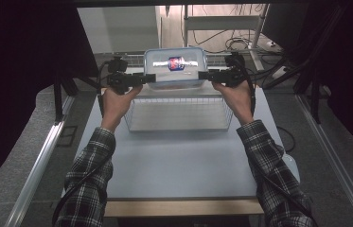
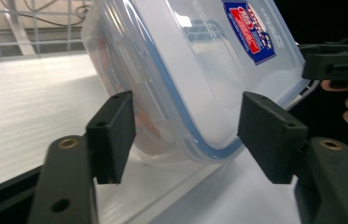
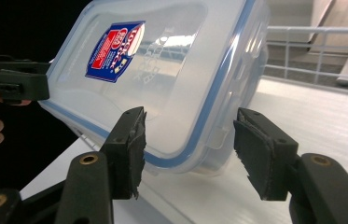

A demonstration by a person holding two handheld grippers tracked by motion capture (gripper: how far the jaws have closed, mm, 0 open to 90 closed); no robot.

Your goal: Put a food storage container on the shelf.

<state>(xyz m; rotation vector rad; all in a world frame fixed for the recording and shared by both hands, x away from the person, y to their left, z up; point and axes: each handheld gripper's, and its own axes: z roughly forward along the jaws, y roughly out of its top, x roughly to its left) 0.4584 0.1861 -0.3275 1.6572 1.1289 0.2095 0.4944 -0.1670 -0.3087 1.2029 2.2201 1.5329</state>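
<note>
A clear plastic box (image 1: 175,71) with a blue-rimmed lid and a red and blue label stands tilted at the far side of the wire basket (image 1: 179,124), lid toward me. In the left gripper view the box (image 2: 199,70) has its lower edge on the white floor. My left gripper (image 1: 150,78) is at its left end, jaws on either side of the corner (image 2: 190,135), with a gap at the lid-side pad (image 2: 267,135). My right gripper (image 1: 203,74) straddles the right end (image 3: 195,149), and its outer pad (image 3: 260,154) stands clear of the box (image 3: 171,70).
The basket sits on a pale blue table (image 1: 179,165) whose front edge is near me. Cables and metal frame legs (image 1: 221,28) lie beyond the far end. Dark curtains close both sides. Each gripper view shows the other gripper (image 2: 337,63) (image 3: 13,84) past the box.
</note>
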